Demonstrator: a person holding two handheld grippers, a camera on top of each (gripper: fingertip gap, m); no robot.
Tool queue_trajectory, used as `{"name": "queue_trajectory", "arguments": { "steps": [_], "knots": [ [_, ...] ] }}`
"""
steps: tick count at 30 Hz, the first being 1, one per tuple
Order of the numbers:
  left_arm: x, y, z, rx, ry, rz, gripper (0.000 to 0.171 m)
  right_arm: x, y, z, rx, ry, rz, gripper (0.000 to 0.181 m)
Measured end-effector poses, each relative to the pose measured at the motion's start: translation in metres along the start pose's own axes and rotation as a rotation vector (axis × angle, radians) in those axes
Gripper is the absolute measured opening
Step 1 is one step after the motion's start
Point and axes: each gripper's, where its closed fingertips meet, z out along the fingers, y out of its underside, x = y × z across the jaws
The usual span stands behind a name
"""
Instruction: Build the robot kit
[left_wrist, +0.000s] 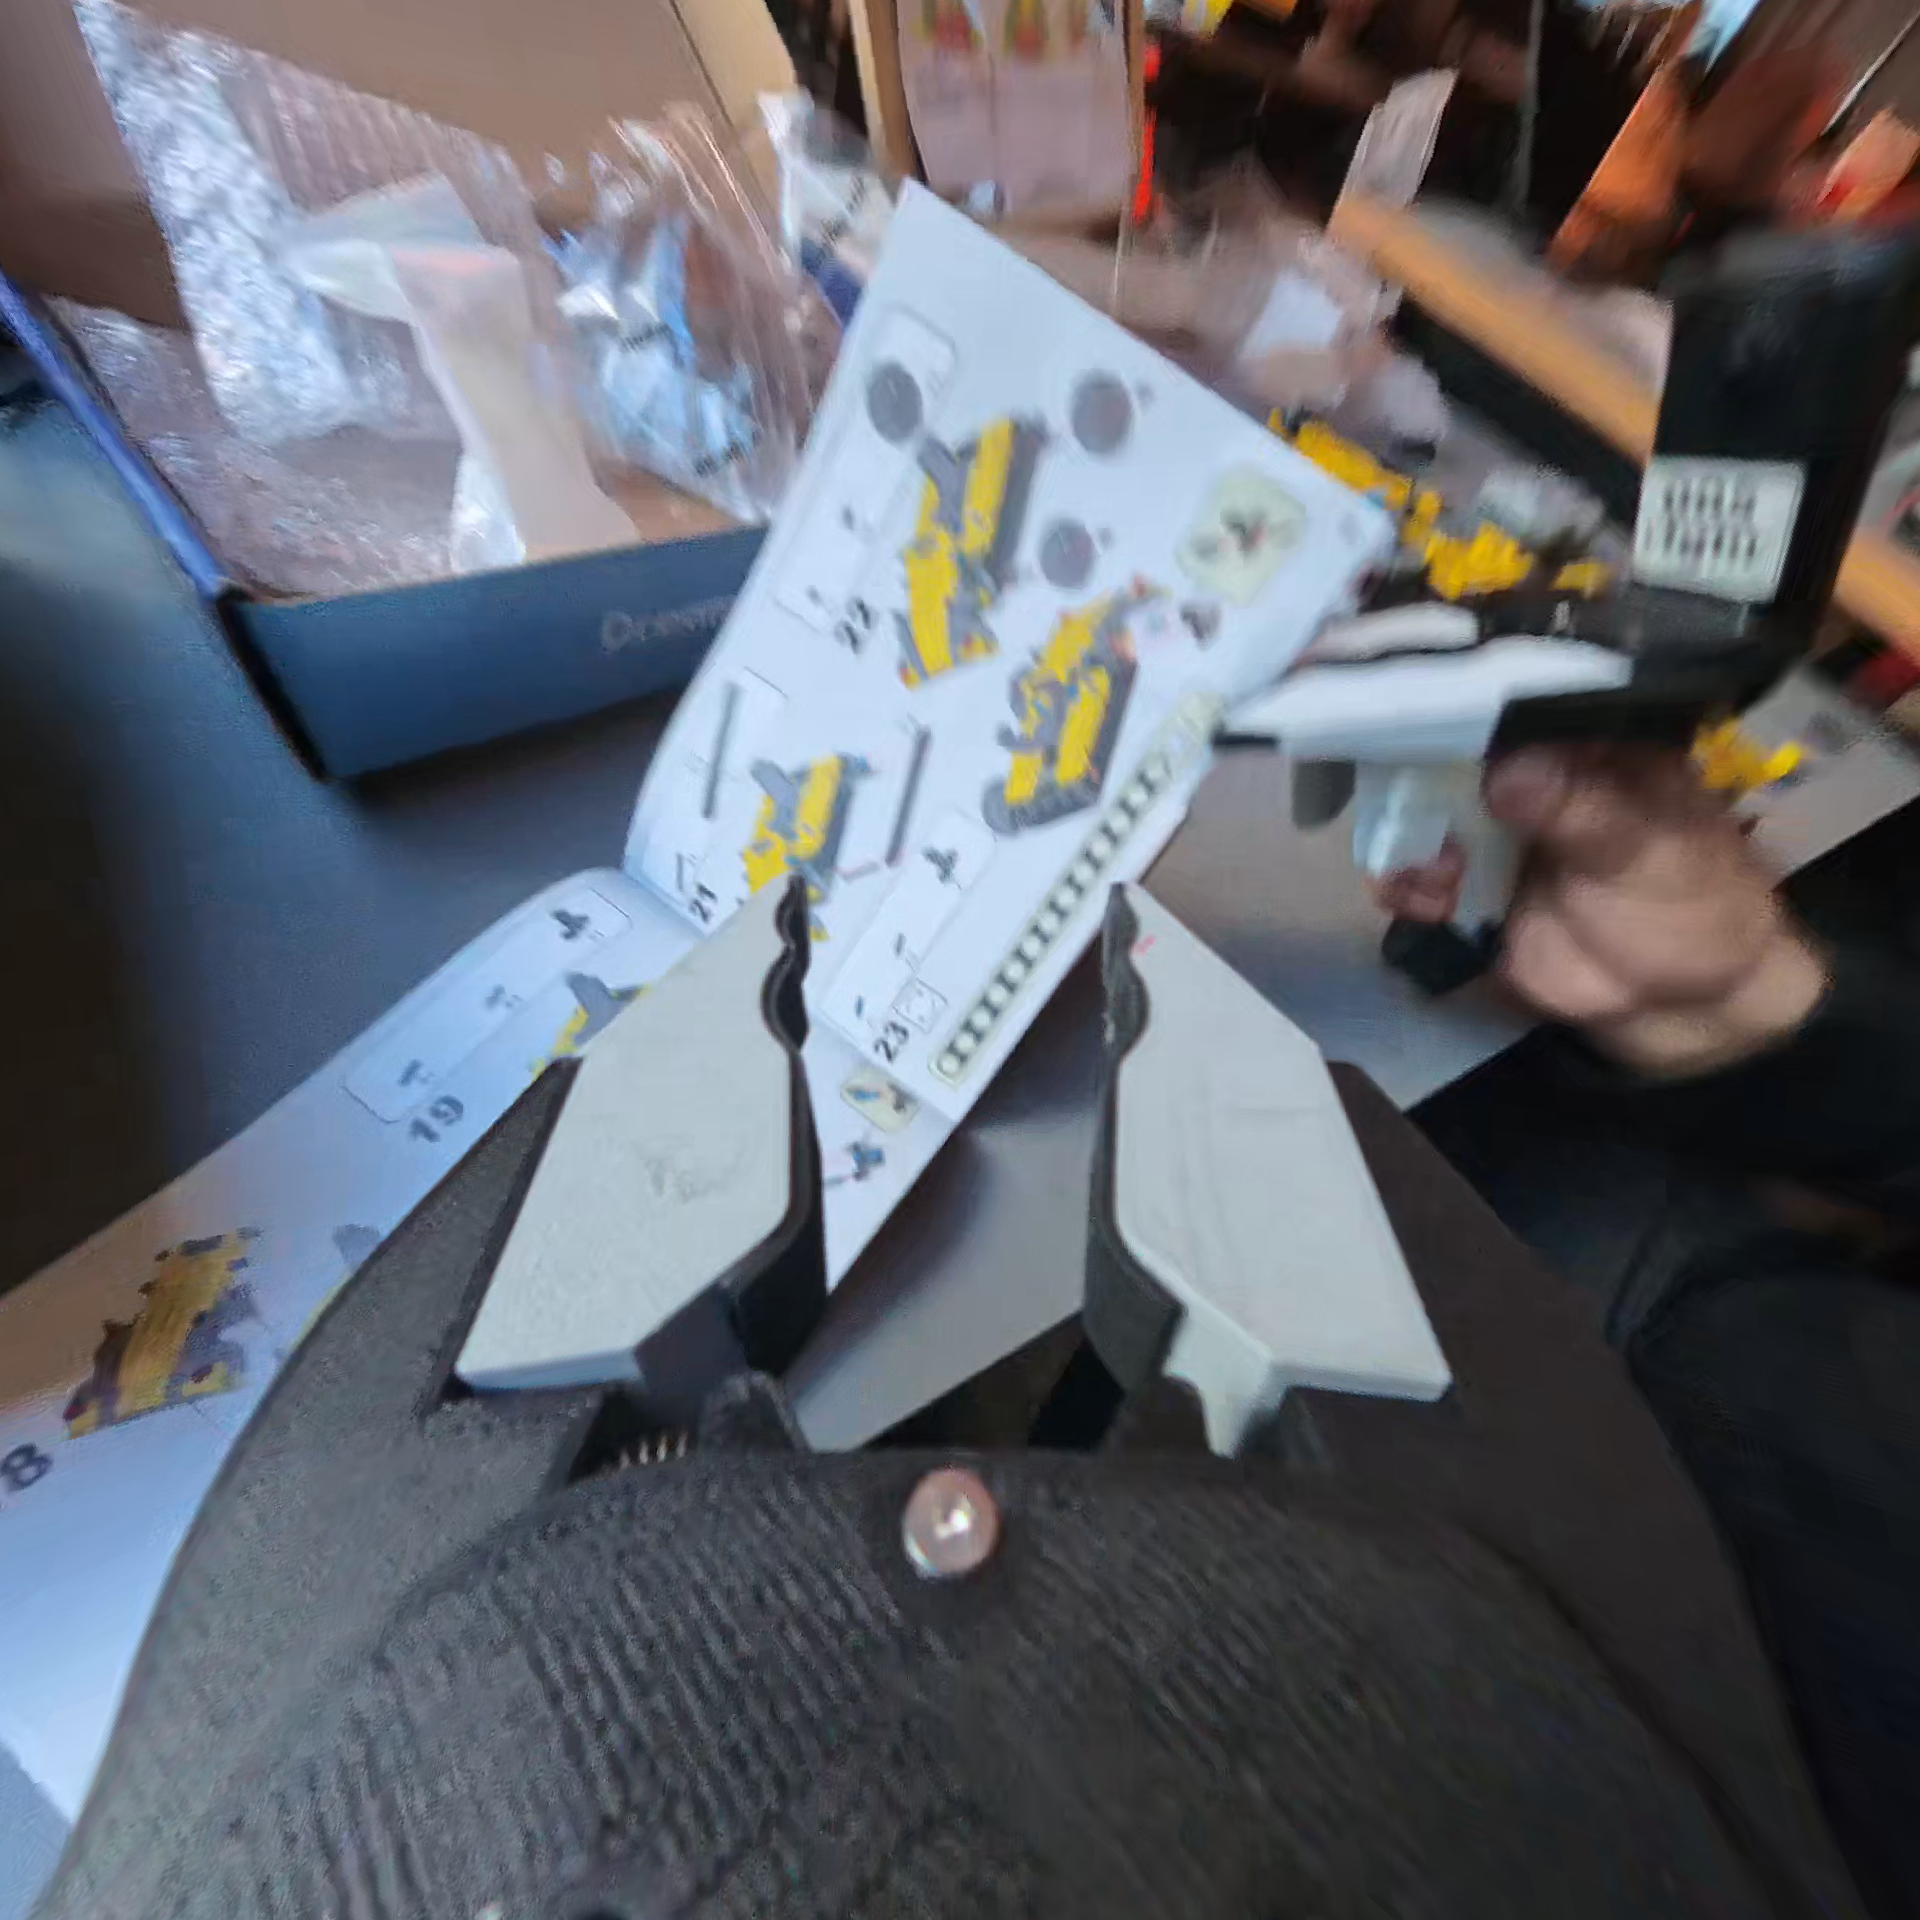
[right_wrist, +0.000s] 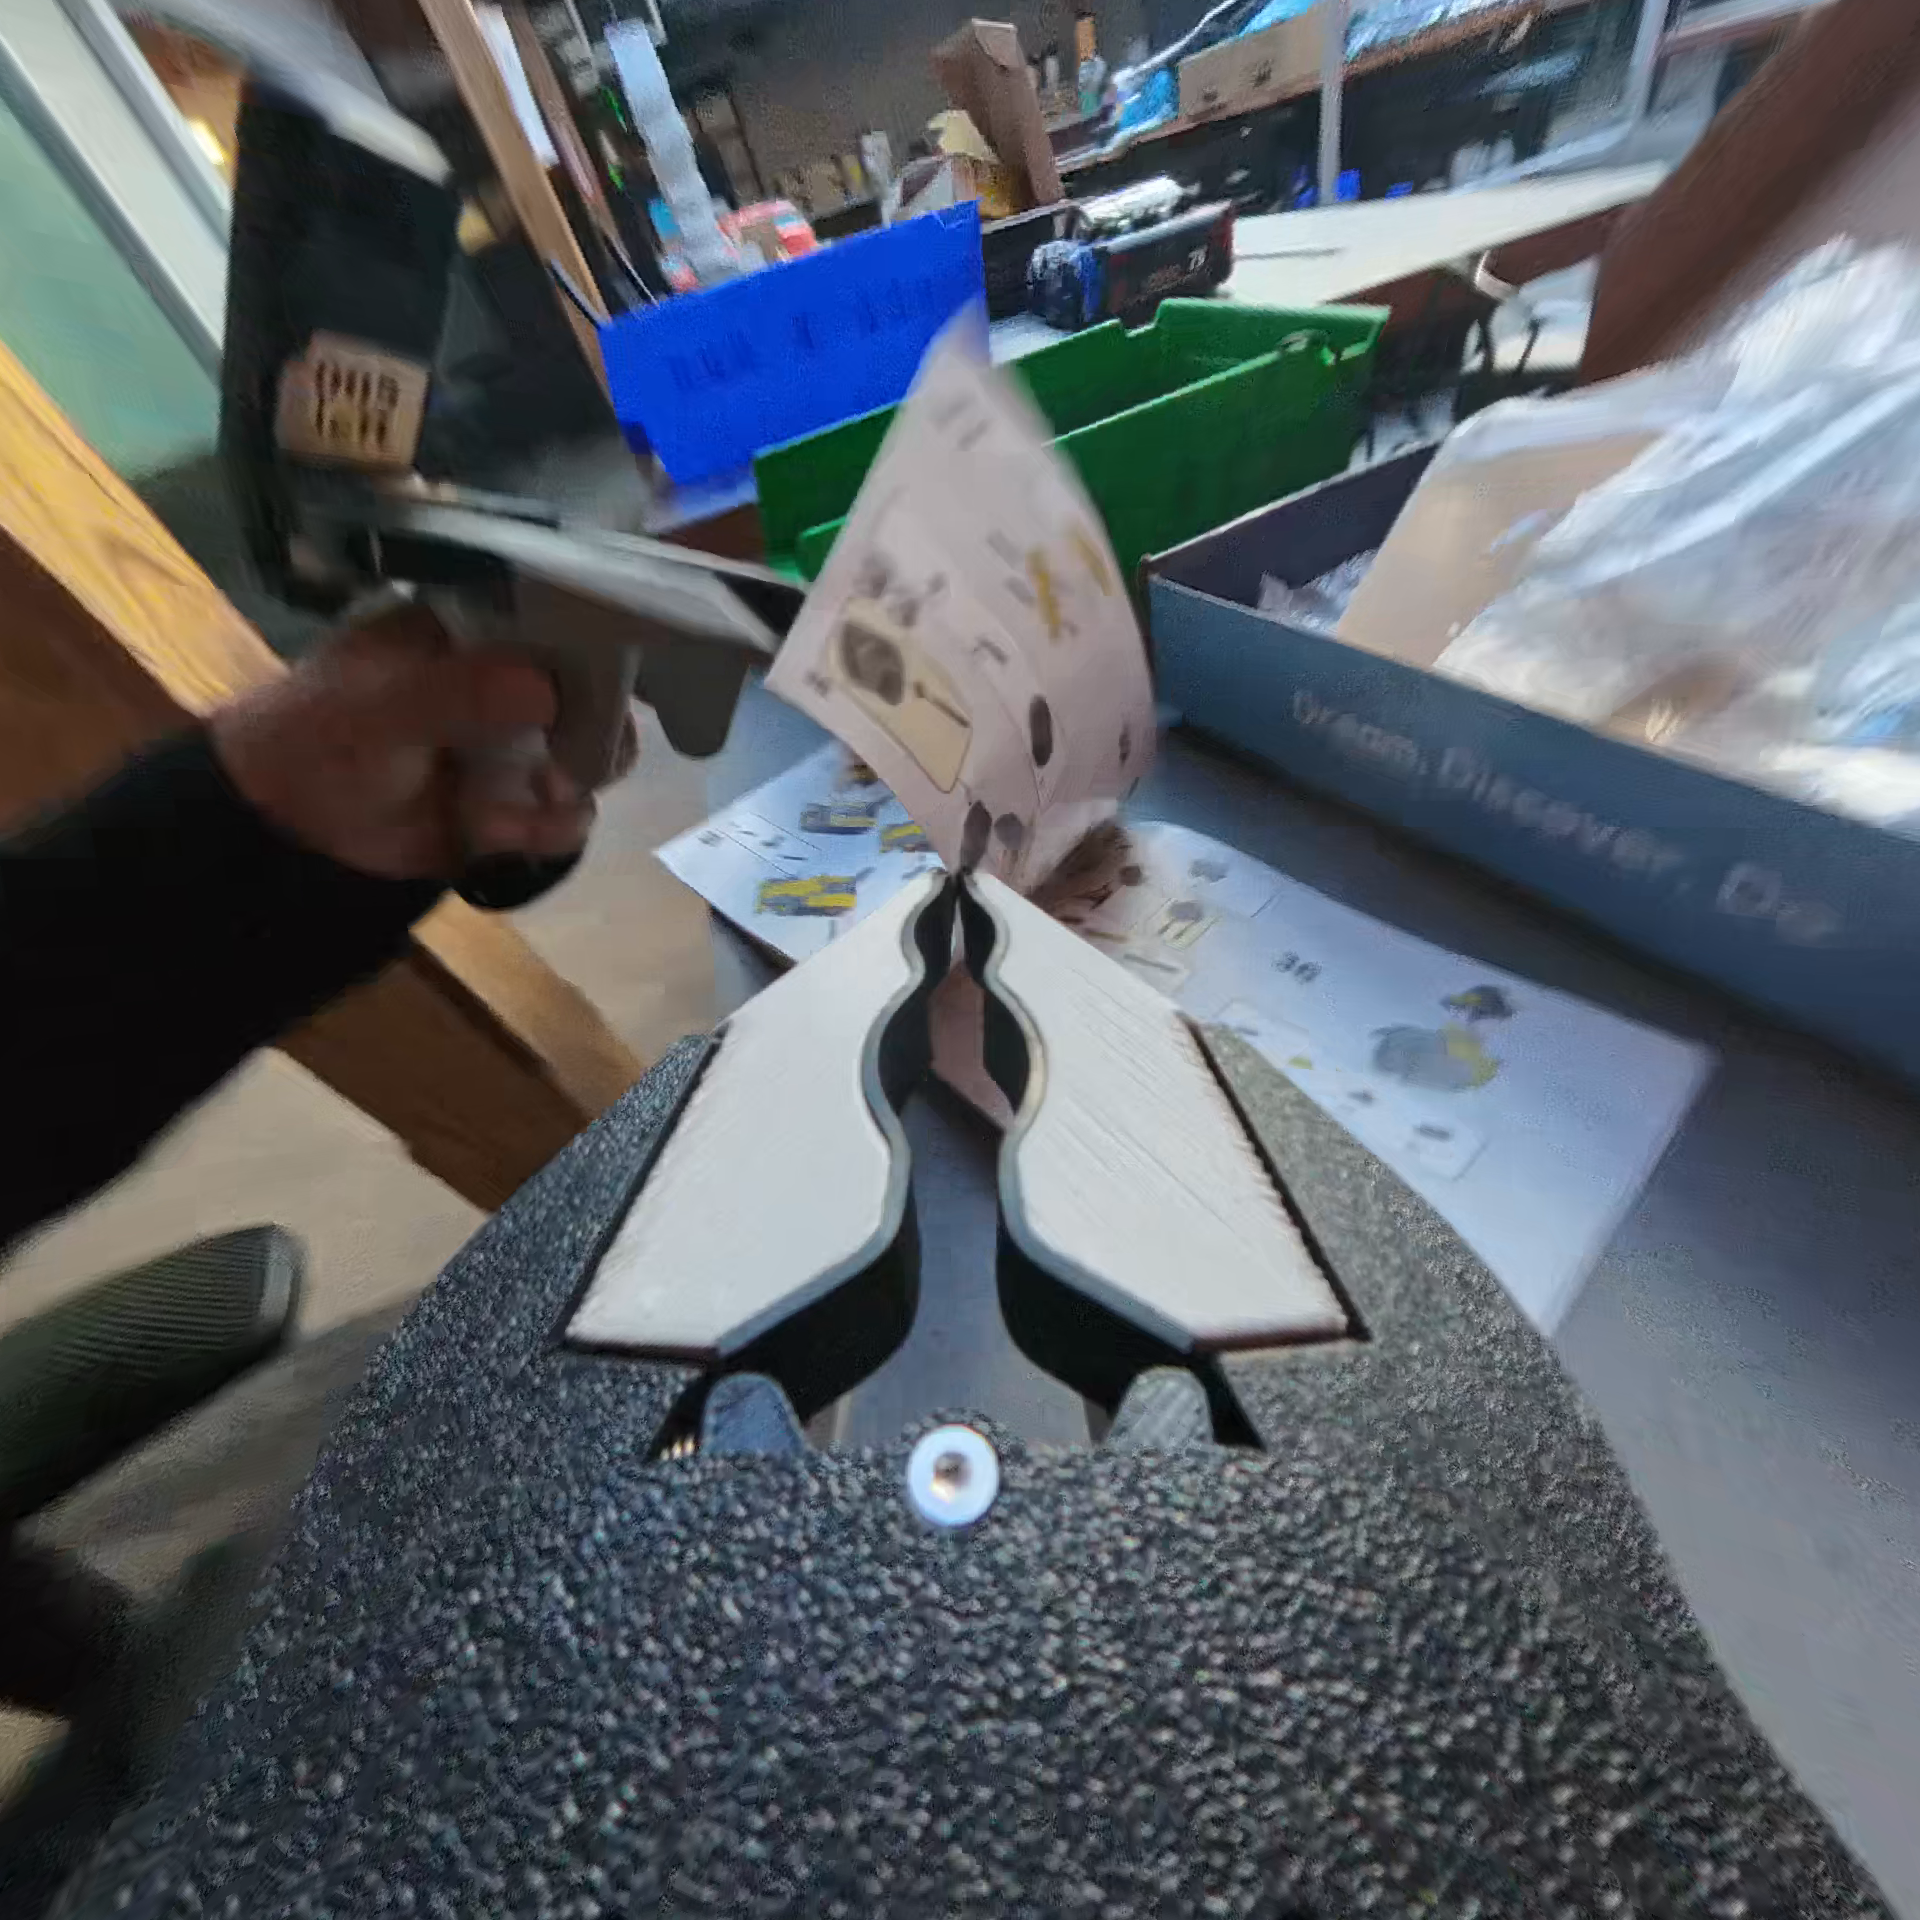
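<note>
An open building-instruction booklet lies on a dark grey table. One page stands lifted from it. My left gripper is open, and the lower part of the lifted page stands between its spread fingers without being pinched. My right gripper is shut on the lifted page, which rises from its fingertips. In the left wrist view the right gripper pinches the page's right edge. In the right wrist view the left gripper is next to the page's left edge.
A blue cardboard box with clear plastic bags stands behind the booklet, also in the right wrist view. A yellow brick model sits at the back right. A green bin and a blue bin stand farther off. Hands hold the grippers.
</note>
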Motion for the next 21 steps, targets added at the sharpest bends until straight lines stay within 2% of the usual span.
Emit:
{"name": "queue_trajectory", "arguments": {
  "steps": [3, 6, 8, 13, 16, 17, 18, 21],
  "knots": [
    [0.025, 0.028, 0.018, -0.059, -0.045, 0.129, 0.051, 0.007, 0.004, 0.0, 0.012, -0.073, 0.195, 0.0],
    [0.016, 0.039, 0.035, -0.085, -0.257, 0.318, 0.052, 0.003, 0.005, 0.003, 0.04, -0.155, 0.335, 0.0],
    [0.013, 0.042, 0.047, -0.11, -0.353, 0.421, 0.06, 0.001, 0.004, 0.004, 0.051, -0.194, 0.396, 0.0],
    [0.019, 0.03, 0.066, -0.053, -0.419, 0.479, 0.056, -0.002, 0.0, 0.005, 0.074, -0.251, 0.476, 0.0],
    [0.008, 0.011, 0.063, 0.016, -0.528, 0.54, 0.042, -0.004, -0.003, 0.006, 0.094, -0.303, 0.541, 0.0],
    [0.008, 0.006, 0.062, 0.032, -0.542, 0.569, 0.027, -0.004, -0.003, 0.006, 0.097, -0.311, 0.552, 0.0],
    [0.011, 0.003, 0.061, 0.046, -0.533, 0.602, 0.001, -0.003, -0.002, 0.006, 0.097, -0.312, 0.558, 0.0],
    [0.006, 0.001, 0.055, 0.04, -0.609, 0.743, 0.0, -0.002, 0.002, 0.006, 0.061, -0.318, 0.556, 0.002]
  ]
}}
